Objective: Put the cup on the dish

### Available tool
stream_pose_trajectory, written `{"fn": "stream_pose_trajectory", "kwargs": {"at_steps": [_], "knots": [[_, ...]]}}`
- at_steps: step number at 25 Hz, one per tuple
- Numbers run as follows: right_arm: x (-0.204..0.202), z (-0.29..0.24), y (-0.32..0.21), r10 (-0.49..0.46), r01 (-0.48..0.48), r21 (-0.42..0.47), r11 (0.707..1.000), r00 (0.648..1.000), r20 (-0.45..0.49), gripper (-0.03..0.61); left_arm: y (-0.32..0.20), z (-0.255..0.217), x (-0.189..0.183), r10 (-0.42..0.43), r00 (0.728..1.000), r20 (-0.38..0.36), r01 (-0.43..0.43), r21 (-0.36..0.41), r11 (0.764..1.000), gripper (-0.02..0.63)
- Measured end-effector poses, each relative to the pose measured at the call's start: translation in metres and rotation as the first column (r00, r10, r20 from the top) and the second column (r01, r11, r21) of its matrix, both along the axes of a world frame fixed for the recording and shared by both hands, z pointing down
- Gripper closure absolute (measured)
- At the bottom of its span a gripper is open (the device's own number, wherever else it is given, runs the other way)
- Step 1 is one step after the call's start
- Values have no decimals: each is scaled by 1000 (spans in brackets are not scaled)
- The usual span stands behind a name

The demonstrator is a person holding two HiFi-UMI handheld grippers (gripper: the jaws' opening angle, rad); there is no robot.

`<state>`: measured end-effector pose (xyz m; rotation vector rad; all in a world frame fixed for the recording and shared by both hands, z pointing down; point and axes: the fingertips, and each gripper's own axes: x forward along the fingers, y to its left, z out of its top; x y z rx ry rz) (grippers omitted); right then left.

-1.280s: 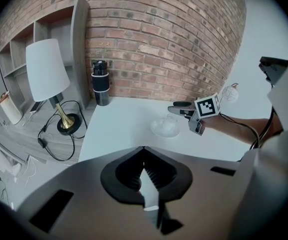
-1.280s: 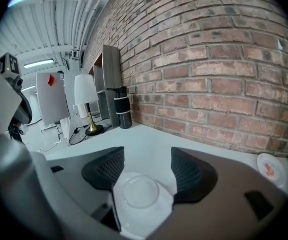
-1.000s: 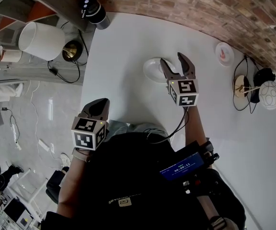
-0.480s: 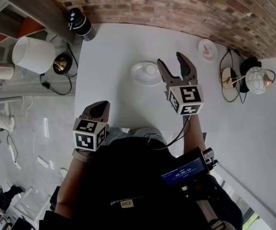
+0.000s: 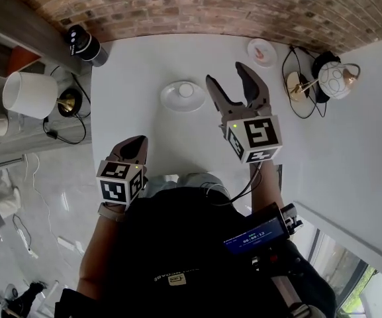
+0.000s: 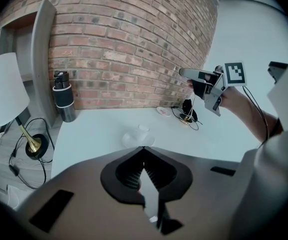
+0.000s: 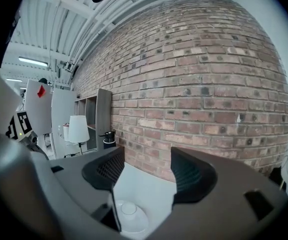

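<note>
Fingers (image 5: pixel 220 103) gape empty on right gripper (image 5: pixel 224 72), meet on left gripper (image 5: pixel 136 142); cup (image 5: pixel 186 90) sits on dish (image 5: pixel 168 102), bottle (image 5: pixel 85 45) beyond.

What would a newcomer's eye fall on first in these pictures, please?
Probably the right gripper, its fingers wide apart and empty, held over the white table beside the dish with the cup on it. Next, the brick wall behind, and the left gripper, closed, nearer the person's body.
</note>
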<state>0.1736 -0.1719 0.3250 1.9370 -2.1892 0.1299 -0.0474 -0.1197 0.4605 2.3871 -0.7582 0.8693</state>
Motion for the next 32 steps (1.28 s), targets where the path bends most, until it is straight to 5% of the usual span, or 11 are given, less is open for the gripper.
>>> {"fn": "stream_pose_trajectory", "kwargs": {"at_steps": [21,32], "knots": [[19,-41,72,162,-164,61,985,986,29,304,3,-16,41,156,986,-60,-153,49,987,609],[6,-42,88,237,-241,52,969,968,80,304,-7,-21,29,213,975,-58,-209,67,976,609]]}}
